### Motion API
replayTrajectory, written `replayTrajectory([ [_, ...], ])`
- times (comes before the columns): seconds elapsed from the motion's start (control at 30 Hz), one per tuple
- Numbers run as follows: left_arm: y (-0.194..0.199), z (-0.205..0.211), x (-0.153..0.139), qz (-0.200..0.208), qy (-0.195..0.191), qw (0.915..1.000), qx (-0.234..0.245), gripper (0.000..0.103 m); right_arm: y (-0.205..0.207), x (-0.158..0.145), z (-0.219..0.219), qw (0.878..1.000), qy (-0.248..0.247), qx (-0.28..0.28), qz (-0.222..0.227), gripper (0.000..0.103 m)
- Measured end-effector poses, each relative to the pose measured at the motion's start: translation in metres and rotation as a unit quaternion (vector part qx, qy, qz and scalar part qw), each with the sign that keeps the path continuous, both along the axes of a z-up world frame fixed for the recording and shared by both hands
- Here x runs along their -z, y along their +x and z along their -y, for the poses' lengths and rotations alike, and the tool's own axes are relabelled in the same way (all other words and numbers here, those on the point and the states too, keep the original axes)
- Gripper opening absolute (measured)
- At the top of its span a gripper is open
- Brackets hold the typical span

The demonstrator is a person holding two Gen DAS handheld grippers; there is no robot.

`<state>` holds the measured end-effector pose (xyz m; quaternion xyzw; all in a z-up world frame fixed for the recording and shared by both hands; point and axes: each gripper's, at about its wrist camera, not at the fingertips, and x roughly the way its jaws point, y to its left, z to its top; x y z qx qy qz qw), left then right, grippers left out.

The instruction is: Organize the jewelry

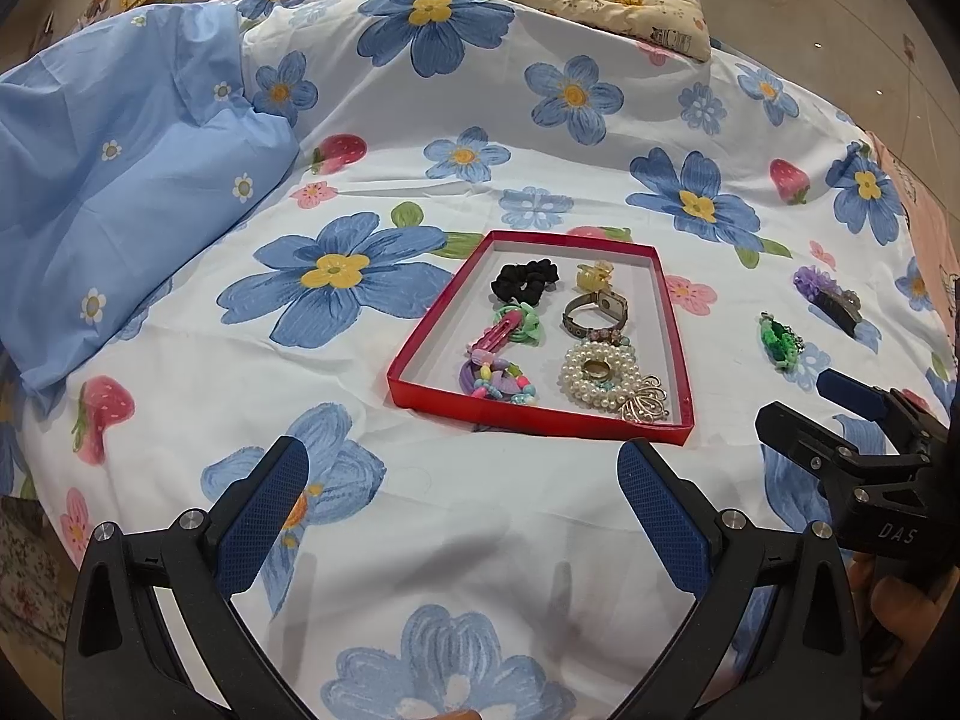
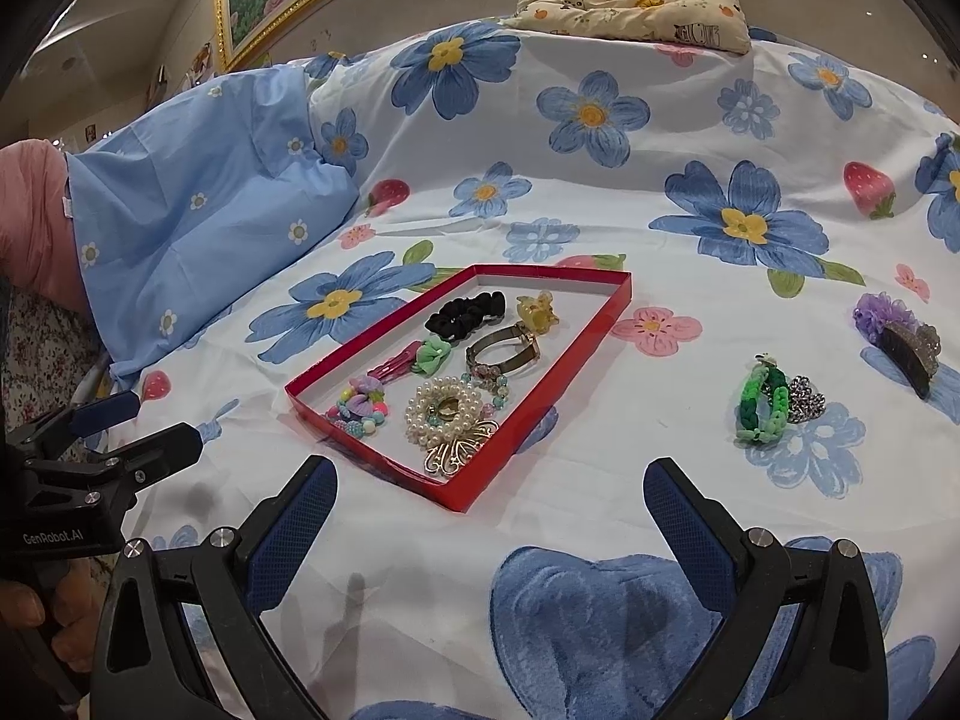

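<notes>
White cotton bedspread [image 2: 600, 516] printed with blue flowers carries everything. At its far edge lies 1 cream cushion [image 2: 636, 6], at its left edge 1 pale blue pillow [image 2: 198, 210]. Near the middle sits 1 red tray [image 2: 621, 294], holding 1 black scrunchie [image 2: 465, 309], 1 yellow claw clip [image 2: 538, 310], 1 metal bangle [image 2: 504, 351], 1 pearl bracelet [image 2: 444, 411], 1 gold butterfly brooch [image 2: 459, 450] in the near corner, 1 pink hair clip [image 1: 495, 333] and a cluster of coloured bead pieces. Outside the tray, toward the right edge, lie 1 purple flower clip [image 2: 897, 327], 1 green woven bracelet [image 2: 762, 405] and 1 silver heart [image 2: 807, 399] touching it. Both grippers hover above the near edge: left gripper [image 1: 462, 510] and right gripper [image 2: 489, 531], fingers spread wide, holding nothing.
</notes>
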<state>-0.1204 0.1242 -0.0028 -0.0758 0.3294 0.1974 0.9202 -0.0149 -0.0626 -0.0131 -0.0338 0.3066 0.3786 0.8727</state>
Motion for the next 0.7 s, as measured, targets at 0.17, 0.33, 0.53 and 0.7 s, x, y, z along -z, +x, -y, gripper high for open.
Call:
replayTrajectory([
  [0.17, -0.0003, 0.0006, 0.0001, 0.000, 0.000, 1.0000, 0.000, 0.103, -0.0006, 0.0010, -0.0013, 1.000, -0.003, -0.001, -0.001, 0.103],
  [0.33, -0.0004, 0.0007, 0.0003, -0.001, -0.001, 1.0000, -0.002, 0.103, -0.0010, 0.0012, -0.0020, 1.000, -0.003, -0.001, -0.001, 0.103],
  [0.53, 0.0000, 0.0001, 0.0005, -0.002, -0.002, 1.0000, 0.001, 0.103, -0.0012, 0.0012, -0.0022, 1.000, -0.003, -0.002, 0.000, 0.103],
  [0.7, 0.0000, 0.0007, 0.0015, -0.001, -0.001, 1.0000, -0.001, 0.103, -0.0012, 0.0009, -0.0019, 1.000, -0.002, -0.002, 0.000, 0.103],
])
